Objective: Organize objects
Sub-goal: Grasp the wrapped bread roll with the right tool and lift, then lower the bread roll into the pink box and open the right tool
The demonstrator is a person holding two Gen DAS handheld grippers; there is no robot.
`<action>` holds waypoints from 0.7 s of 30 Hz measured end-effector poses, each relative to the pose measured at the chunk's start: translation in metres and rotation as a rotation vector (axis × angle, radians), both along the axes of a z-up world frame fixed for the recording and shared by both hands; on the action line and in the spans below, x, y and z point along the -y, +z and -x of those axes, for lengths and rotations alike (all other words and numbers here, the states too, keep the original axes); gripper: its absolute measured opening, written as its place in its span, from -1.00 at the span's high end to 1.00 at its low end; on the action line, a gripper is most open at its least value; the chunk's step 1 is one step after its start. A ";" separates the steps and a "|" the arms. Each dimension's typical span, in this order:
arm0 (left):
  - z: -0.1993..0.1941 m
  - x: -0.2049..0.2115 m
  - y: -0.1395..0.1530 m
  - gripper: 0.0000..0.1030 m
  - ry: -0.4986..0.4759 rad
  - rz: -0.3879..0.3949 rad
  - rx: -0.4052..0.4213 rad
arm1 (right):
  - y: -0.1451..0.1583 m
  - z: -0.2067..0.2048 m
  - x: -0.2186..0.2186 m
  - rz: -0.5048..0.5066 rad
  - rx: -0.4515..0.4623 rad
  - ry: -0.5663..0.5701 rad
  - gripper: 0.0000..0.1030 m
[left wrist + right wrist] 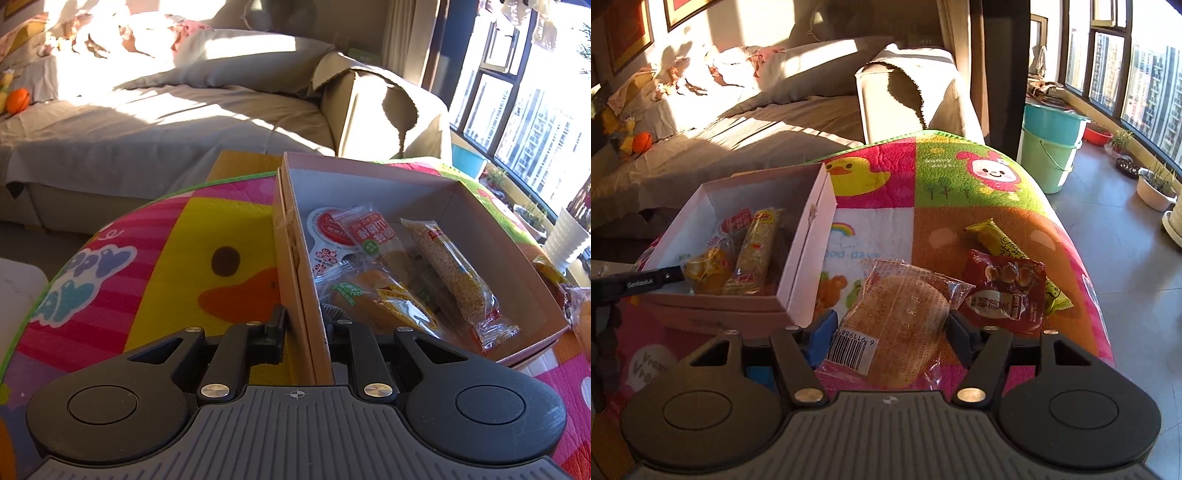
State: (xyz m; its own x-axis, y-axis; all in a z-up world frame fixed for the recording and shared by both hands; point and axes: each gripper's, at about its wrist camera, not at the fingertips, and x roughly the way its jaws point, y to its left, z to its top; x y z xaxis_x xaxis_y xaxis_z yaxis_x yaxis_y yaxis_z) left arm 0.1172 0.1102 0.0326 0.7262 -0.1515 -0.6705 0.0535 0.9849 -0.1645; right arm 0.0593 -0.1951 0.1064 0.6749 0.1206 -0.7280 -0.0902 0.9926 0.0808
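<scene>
A pink cardboard box sits on a colourful play mat and holds several wrapped snacks, among them a sesame bar. My left gripper is shut on the box's near left wall, one finger outside and one inside. My right gripper straddles a clear-wrapped round cake lying on the mat to the right of the box; its jaws touch the wrapper's sides. A red chestnut pouch and a yellow snack bar lie just right of the cake.
The play mat covers a table whose right edge drops to the floor. A grey sofa stands behind. Green and blue buckets and plant pots stand by the window. A white pot is at the right.
</scene>
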 end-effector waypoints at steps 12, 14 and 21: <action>0.000 0.001 0.000 0.65 0.005 0.002 0.000 | 0.067 0.062 -0.070 0.017 0.152 0.303 -0.25; 0.000 0.001 0.000 0.65 0.005 0.002 0.000 | 0.086 0.056 -0.080 -0.012 0.221 0.328 -0.25; 0.001 0.001 0.000 0.65 0.004 0.000 0.000 | 0.098 -0.023 -0.127 -0.075 0.319 0.346 -0.26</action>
